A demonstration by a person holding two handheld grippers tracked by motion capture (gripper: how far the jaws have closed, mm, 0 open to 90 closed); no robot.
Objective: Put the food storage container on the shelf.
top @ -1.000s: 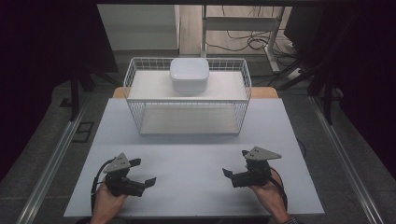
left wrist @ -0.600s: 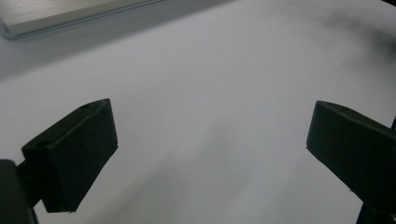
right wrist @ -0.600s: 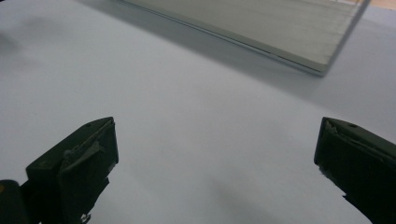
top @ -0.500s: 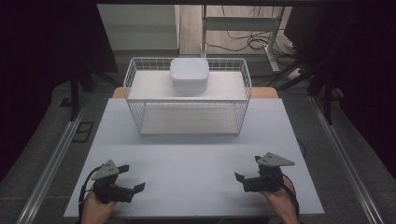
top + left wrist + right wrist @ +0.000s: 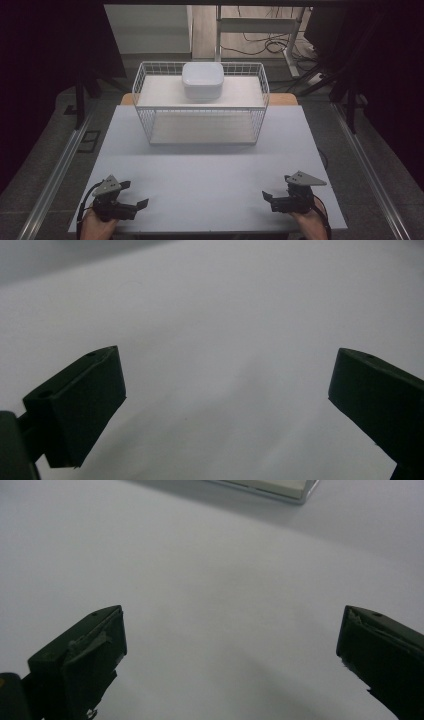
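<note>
A white wire basket point(image 5: 150, 107) stands at the far middle of the white table point(image 5: 210, 170). A white lidded box point(image 5: 202, 80) rests on top of it, toward the back. My left gripper point(image 5: 136, 200) sits low at the table's front left corner, held in a hand, jaws wide apart with nothing between them. In the left gripper view its fingers point(image 5: 82, 405) frame bare table. My right gripper point(image 5: 268, 198) is at the front right corner, also open and empty. In the right gripper view its fingers point(image 5: 80, 660) point over the table toward the basket's base point(image 5: 270, 487).
Metal rails point(image 5: 55, 170) run along both sides of the table. Behind the basket is a desk frame point(image 5: 260, 25) with cables on the floor. Dark surroundings flank the table left and right.
Both grippers have drawn back toward the front edge and outward to the table's corners. Both stay open and empty.
</note>
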